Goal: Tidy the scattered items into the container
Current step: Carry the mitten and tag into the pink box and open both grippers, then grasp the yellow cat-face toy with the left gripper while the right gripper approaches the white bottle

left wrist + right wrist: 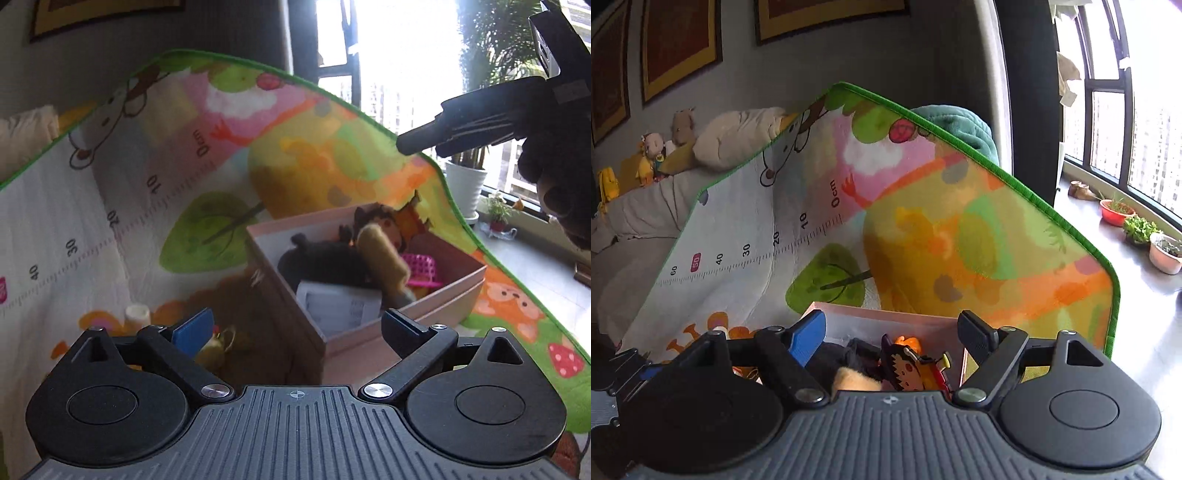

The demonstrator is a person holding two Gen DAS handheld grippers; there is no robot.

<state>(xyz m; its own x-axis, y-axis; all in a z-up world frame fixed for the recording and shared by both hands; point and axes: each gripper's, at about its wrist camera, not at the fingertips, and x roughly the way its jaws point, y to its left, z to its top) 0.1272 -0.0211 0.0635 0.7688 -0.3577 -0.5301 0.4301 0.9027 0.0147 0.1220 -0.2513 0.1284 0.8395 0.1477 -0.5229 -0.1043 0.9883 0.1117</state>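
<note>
A pink box (369,339) stands on the colourful play mat (110,221). It holds a black plush, a tan plush (384,254), a pink basket (421,269), a cartoon doll and a white card. My left gripper (295,325) is open and empty, just in front of the box's near corner. A small brass bell (218,347) and a white cylinder (137,314) lie on the mat by its left finger. My right gripper (894,332) is open and empty, held above the box (886,317); it also shows in the left wrist view (421,142) high above the box.
The mat's far end leans up against a sofa (646,214) with cushions and plush toys. A window ledge with potted plants (1141,229) runs on the right. Bare floor (535,266) lies right of the mat.
</note>
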